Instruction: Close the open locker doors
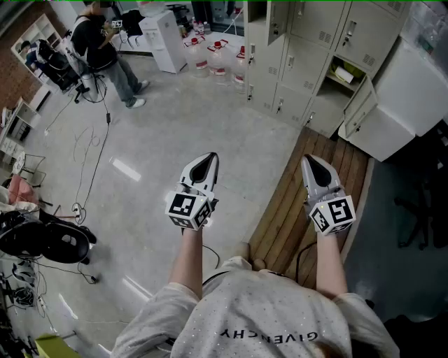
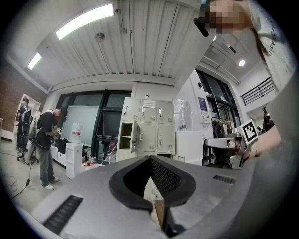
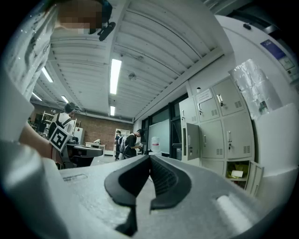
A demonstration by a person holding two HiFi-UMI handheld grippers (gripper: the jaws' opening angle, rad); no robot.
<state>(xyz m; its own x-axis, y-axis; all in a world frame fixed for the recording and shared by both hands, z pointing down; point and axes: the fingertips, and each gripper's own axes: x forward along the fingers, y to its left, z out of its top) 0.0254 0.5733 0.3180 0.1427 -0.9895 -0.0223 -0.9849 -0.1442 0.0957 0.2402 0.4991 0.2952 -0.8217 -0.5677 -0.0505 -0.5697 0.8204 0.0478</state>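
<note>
A bank of beige lockers (image 1: pixel 308 49) stands at the far right of the head view. One low door (image 1: pixel 358 105) hangs open beside a compartment holding a pale item (image 1: pixel 344 74). A higher door (image 1: pixel 277 19) is also ajar. My left gripper (image 1: pixel 204 163) and right gripper (image 1: pixel 312 166) are held out side by side, well short of the lockers, both shut and empty. The left gripper view has the lockers (image 2: pixel 156 130) far ahead with an open door (image 2: pixel 135 136) beyond the gripper (image 2: pixel 150 158). The right gripper view shows an upper open door (image 3: pixel 191 140) and a lower one (image 3: pixel 255 177) past the gripper (image 3: pixel 149 157).
A wooden slat platform (image 1: pixel 308 203) lies under my right gripper. A large white cabinet (image 1: pixel 409 94) stands right of the lockers. A person (image 1: pixel 105 49), a water dispenser (image 1: pixel 162 38) and water bottles (image 1: pixel 217 56) are at the back. Cables (image 1: pixel 94 161) and a black chair (image 1: pixel 42 238) are on the left.
</note>
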